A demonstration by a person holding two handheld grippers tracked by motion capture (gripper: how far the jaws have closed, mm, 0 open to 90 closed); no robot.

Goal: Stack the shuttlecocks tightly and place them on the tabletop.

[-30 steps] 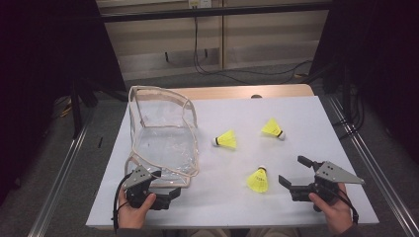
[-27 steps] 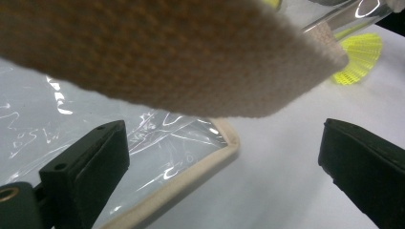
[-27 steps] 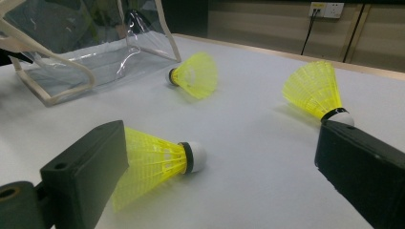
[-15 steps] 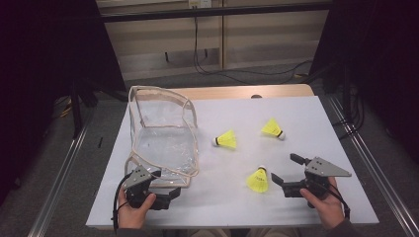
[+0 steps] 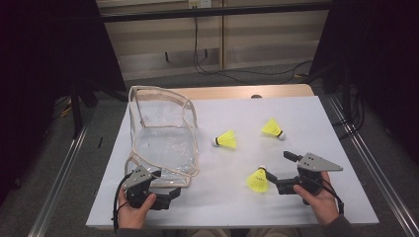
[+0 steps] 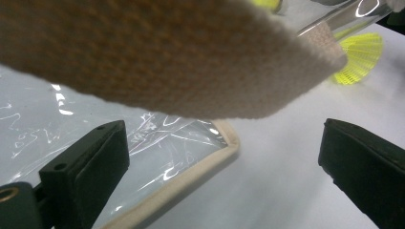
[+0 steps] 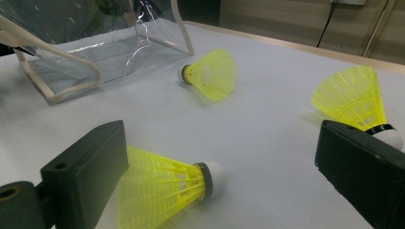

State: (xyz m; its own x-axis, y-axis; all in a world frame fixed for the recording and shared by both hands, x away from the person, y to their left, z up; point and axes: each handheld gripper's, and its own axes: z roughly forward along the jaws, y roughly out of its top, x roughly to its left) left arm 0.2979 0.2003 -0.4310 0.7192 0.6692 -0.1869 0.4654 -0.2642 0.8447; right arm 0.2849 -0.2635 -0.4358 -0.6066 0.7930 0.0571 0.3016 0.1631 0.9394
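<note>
A clear plastic bag [image 5: 163, 133] with beige trim stands open at the table's left. Three yellow shuttlecocks lie to its right: one at the middle [image 5: 226, 140], one farther right [image 5: 272, 128], one nearest me [image 5: 258, 180]. My right gripper [image 5: 280, 171] is open, and the nearest shuttlecock [image 7: 162, 191] lies between its jaws, close to the left one. My left gripper [image 5: 168, 183] is open at the bag's front corner. The bag's trim [image 6: 224, 148] runs between its jaws, and a beige edge [image 6: 167, 57] hangs close above.
Everything rests on a white table top [image 5: 316, 113] with a wooden strip along its far edge. Metal rails run down both sides. The other two shuttlecocks [image 7: 212, 74] [image 7: 356, 98] lie beyond the right gripper's jaws.
My right gripper has moved left and forward, and its jaws now straddle the nearest shuttlecock. The left gripper, the bag and the other shuttlecocks have stayed put.
</note>
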